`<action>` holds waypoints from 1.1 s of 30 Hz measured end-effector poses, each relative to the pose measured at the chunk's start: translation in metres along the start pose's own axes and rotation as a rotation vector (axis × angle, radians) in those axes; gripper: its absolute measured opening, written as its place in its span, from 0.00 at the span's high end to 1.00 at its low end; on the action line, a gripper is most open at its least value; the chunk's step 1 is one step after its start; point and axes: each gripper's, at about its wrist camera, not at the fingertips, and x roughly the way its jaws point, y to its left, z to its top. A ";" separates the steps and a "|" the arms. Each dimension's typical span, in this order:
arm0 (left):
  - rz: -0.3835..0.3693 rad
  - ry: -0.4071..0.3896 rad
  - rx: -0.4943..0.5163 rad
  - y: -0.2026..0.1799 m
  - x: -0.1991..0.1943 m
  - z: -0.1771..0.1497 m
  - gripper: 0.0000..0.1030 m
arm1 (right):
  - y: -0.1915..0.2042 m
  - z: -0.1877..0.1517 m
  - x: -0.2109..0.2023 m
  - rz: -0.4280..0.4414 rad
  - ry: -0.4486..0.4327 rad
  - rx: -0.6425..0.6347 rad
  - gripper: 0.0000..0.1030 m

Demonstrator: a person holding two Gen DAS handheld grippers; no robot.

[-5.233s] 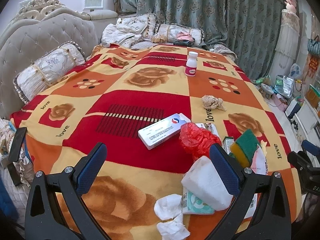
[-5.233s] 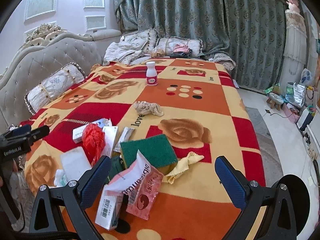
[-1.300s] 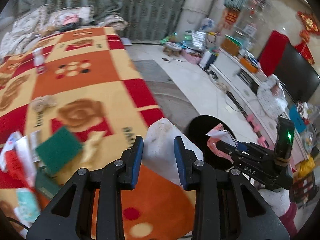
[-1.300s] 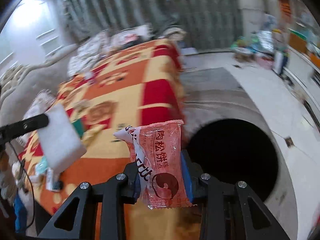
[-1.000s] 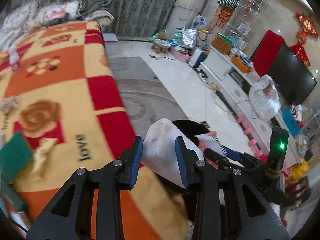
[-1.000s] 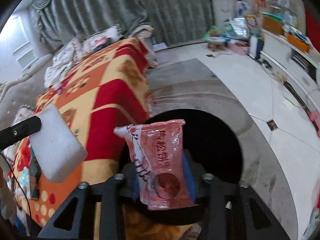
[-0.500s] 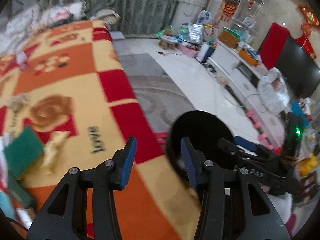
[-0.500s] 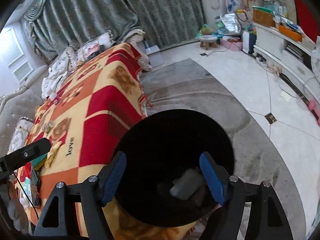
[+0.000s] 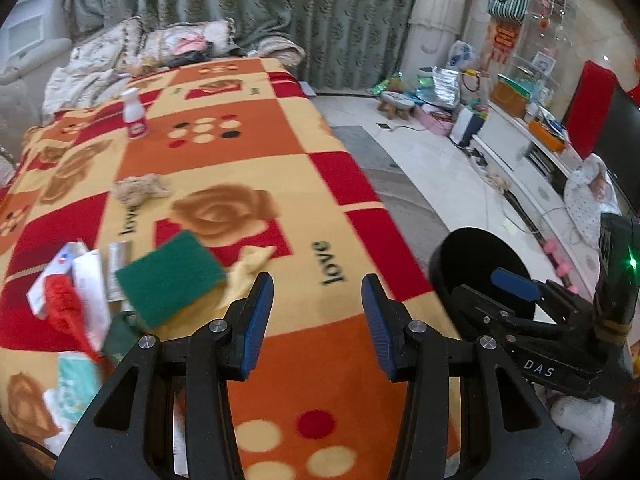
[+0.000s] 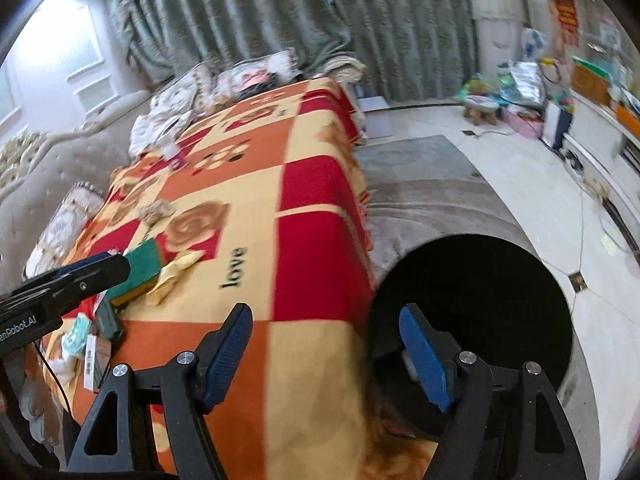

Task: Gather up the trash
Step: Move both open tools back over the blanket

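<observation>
Bed blanket (image 9: pixel 304 168): green sponge (image 9: pixel 170 276), yellow rag (image 9: pixel 246 270) | black bin (image 10: pixel 476 312) beside bed

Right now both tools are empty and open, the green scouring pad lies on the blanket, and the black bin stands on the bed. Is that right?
Not quite. The black bin stands on the floor beside the bed, as the right wrist view shows. The rest holds: left tool and right tool are open and empty, and the green scouring pad lies on the blanket.

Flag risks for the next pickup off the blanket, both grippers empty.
1. The yellow rag touches the green scouring pad; a grasp may drag both.
2. The bin sits tight against the blanket edge, so a sweeping right gripper could knock it.
3. The small white bottle stands upright; it may tip.
</observation>
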 end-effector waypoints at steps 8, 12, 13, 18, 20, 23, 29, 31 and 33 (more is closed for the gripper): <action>0.071 -0.010 -0.031 0.055 -0.022 -0.009 0.57 | 0.058 0.008 0.019 0.087 0.036 -0.066 0.28; 0.098 -0.007 -0.065 0.088 -0.032 -0.014 0.57 | 0.087 0.008 0.028 0.129 0.042 -0.118 0.28; 0.111 -0.005 -0.078 0.101 -0.035 -0.016 0.57 | 0.097 0.007 0.030 0.141 0.038 -0.142 0.28; 0.171 0.001 -0.123 0.148 -0.047 -0.025 0.57 | 0.129 0.007 0.046 0.172 0.059 -0.196 0.28; 0.189 0.007 -0.149 0.169 -0.051 -0.030 0.57 | 0.138 0.009 0.053 0.182 0.073 -0.204 0.28; 0.197 0.014 -0.194 0.196 -0.057 -0.036 0.57 | 0.153 0.011 0.065 0.198 0.102 -0.217 0.28; 0.193 0.031 -0.291 0.236 -0.057 -0.046 0.57 | 0.180 0.017 0.087 0.240 0.157 -0.233 0.28; 0.181 0.037 -0.311 0.241 -0.053 -0.047 0.57 | 0.188 0.020 0.092 0.250 0.164 -0.240 0.28; 0.156 0.045 -0.344 0.247 -0.047 -0.046 0.57 | 0.194 0.023 0.096 0.252 0.168 -0.250 0.28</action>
